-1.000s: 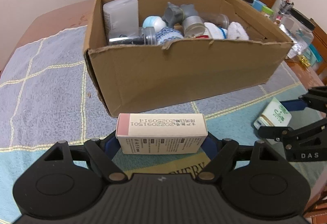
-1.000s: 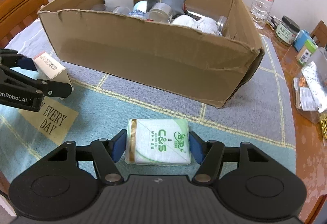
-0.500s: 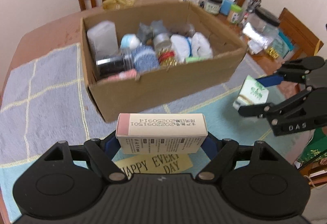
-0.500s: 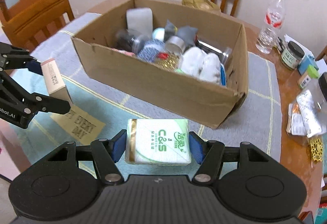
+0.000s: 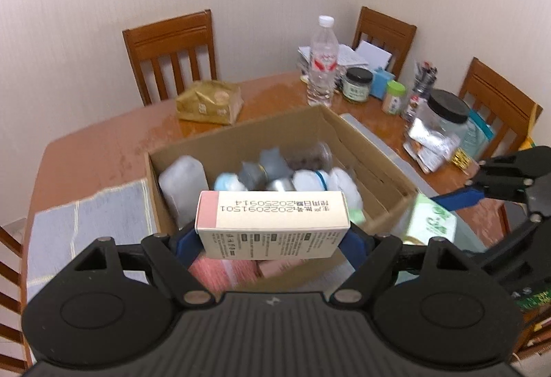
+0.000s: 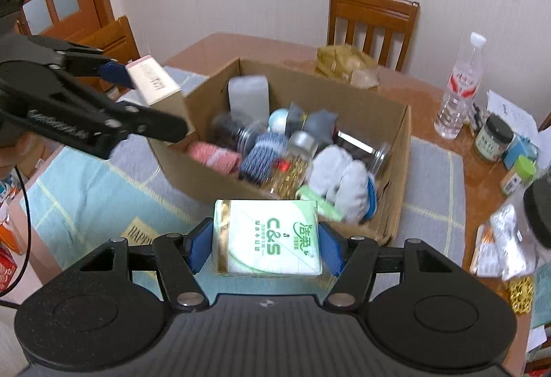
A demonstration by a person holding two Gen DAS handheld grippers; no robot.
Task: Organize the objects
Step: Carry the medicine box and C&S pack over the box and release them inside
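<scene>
My left gripper (image 5: pixel 272 241) is shut on a white medicine box with a pink end (image 5: pixel 272 223), held level above the near edge of the open cardboard box (image 5: pixel 351 132). The same medicine box (image 6: pixel 153 84) shows at the upper left of the right wrist view, over the cardboard box's left wall. My right gripper (image 6: pixel 265 249) is shut on a green and white tissue pack (image 6: pixel 267 237), in the air just before the cardboard box's (image 6: pixel 396 149) near wall. That tissue pack (image 5: pixel 428 223) also appears at the right of the left wrist view. The box holds several jars, rolls and cloths.
A gold bag (image 5: pixel 208 101) lies behind the box. A water bottle (image 5: pixel 322 62), jars (image 5: pixel 358 84), a pen cup and packets crowd the table's right side. Wooden chairs (image 5: pixel 170 53) ring the table (image 5: pixel 103 149). A checked cloth (image 6: pixel 86 194) covers the near part.
Both grippers rose well above the table with their loads still held. The cardboard box now lies below them, its contents seen from above, and the left gripper's box hangs over its near edge.
</scene>
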